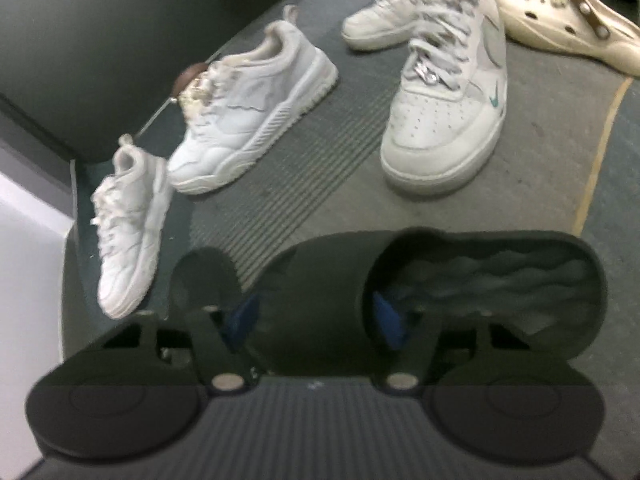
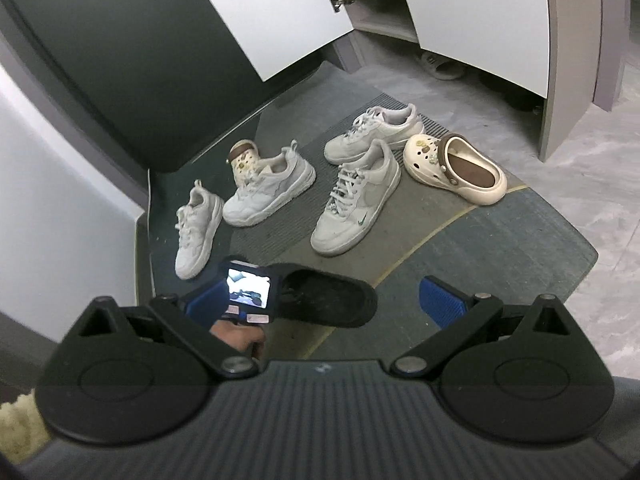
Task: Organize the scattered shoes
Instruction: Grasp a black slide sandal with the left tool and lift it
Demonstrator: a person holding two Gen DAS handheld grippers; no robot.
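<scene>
Black rubber fills the bottom of the left wrist view: a black slipper [image 1: 460, 280] lies across the left claw [image 1: 316, 316], its strap band between the two blue pads [image 1: 386, 322], which are clenched on it. In the right wrist view the same slipper [image 2: 328, 300] shows at lower centre, held out from the left claw's body, with a small lit screen [image 2: 249, 290] on its back and a hand [image 2: 236, 338] under it. The right claw [image 2: 320, 306] is spread wide with nothing between its blue pads [image 2: 442, 302]; it hangs over the grey floor mat [image 2: 500, 248].

Past the slipper, on the mat, a small white sneaker [image 2: 198, 234] lies at the left, toe toward the bottom of the frame. Just beside it, to the upper right, sits a bulkier white sneaker [image 2: 270, 188], with a cream clog [image 2: 242, 160] propped against its far side. At centre, a white sneaker with a green mark [image 2: 356, 200] points toward the lower left. Its mate [image 2: 374, 130] lies behind it. A cream clog with a brown strap [image 2: 456, 170] rests to the right of these two, tipped on its side.

Farthest off, in the upper part of the frame, stands a shoe cabinet [image 2: 372, 12] with white doors [image 2: 480, 20] open and a pale slipper [image 2: 440, 66] on the floor beneath it.
</scene>
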